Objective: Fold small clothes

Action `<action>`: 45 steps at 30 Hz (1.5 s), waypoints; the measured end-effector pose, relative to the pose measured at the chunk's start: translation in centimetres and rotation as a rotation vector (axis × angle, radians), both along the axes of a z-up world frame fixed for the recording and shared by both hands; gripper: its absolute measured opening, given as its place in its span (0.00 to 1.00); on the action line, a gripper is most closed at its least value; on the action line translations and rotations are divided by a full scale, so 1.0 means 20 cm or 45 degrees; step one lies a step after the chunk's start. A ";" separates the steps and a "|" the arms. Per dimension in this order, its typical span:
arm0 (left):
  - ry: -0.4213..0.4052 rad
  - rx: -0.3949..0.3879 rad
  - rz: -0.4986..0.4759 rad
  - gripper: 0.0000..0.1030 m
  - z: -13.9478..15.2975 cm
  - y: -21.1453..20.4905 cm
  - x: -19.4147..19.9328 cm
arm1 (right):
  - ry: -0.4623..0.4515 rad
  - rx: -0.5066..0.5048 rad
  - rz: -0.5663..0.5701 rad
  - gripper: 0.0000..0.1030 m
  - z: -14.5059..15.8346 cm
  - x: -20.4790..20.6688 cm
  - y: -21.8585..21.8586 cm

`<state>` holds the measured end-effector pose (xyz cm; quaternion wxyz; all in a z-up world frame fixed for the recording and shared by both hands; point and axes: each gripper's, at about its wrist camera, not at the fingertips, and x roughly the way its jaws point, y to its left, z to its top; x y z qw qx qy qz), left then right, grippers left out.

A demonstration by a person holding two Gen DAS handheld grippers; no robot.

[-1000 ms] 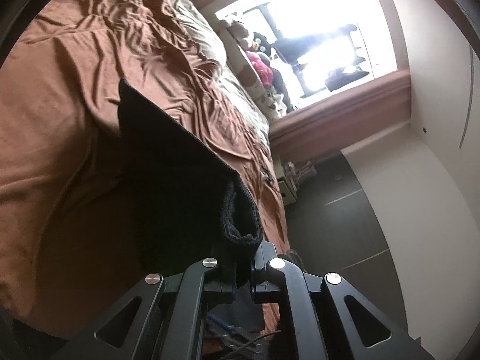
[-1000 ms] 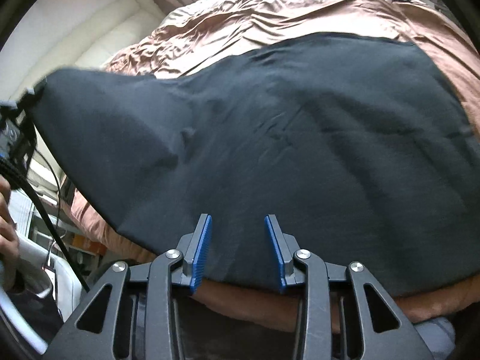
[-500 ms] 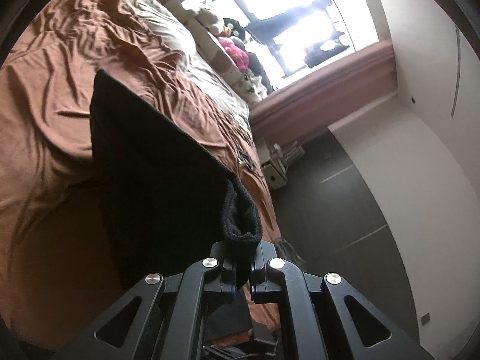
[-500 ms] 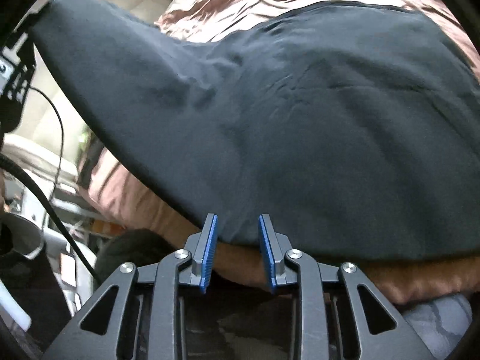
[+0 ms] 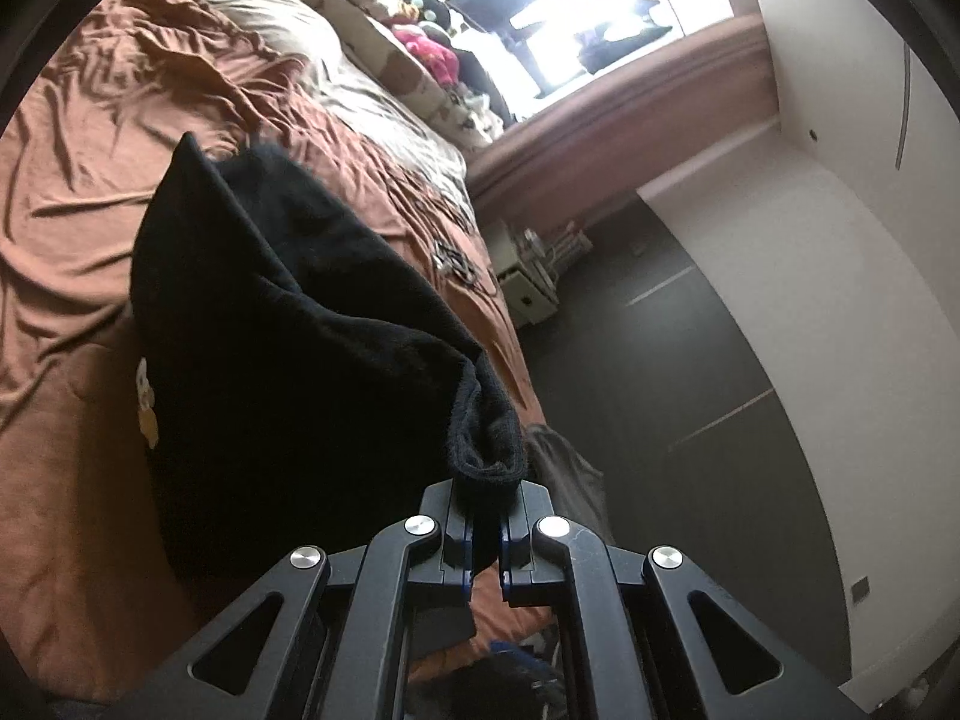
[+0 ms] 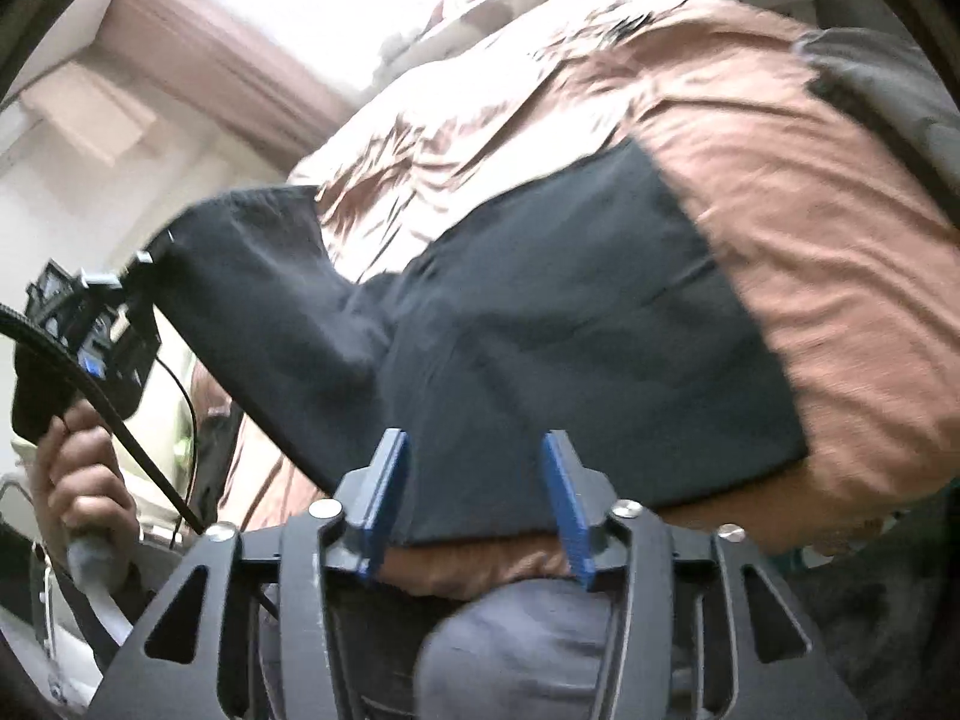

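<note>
Between our left gripper's (image 5: 485,531) clamped jaws sits a corner of the black garment (image 6: 570,372), lifted off the bed (image 6: 810,228). Our right gripper (image 6: 474,501) has just been opening, nothing pinched; one-sided pulling could drag the fold crooked.

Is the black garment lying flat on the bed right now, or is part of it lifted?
Partly lifted: the left gripper pinches one corner of the black garment and holds it up, while the rest lies on the brown bedsheet.

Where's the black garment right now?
The black garment lies on the brown bedsheet, one corner lifted at the right wrist view's left, clamped in the left gripper.
</note>
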<state>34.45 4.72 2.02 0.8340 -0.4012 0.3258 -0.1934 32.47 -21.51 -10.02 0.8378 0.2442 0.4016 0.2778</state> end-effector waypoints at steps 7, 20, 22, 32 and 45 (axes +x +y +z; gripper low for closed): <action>0.039 0.017 -0.093 0.05 -0.05 -0.20 0.11 | -0.044 -0.056 -0.063 0.46 0.01 -0.14 -0.21; 0.197 0.085 -0.294 0.05 -0.27 -0.67 0.28 | 0.043 -0.036 -0.164 0.46 -0.05 -0.22 -0.45; 0.225 0.099 -0.323 0.05 -0.32 -0.74 0.29 | 0.051 -0.032 -0.166 0.46 -0.07 -0.21 -0.47; 0.366 0.096 -0.463 0.40 -0.51 -0.95 0.26 | 0.095 -0.006 -0.178 0.46 -0.13 -0.21 -0.54; 0.266 0.389 -0.300 0.69 -0.38 -0.54 0.11 | 0.161 0.134 -0.081 0.46 -0.29 -0.09 -0.44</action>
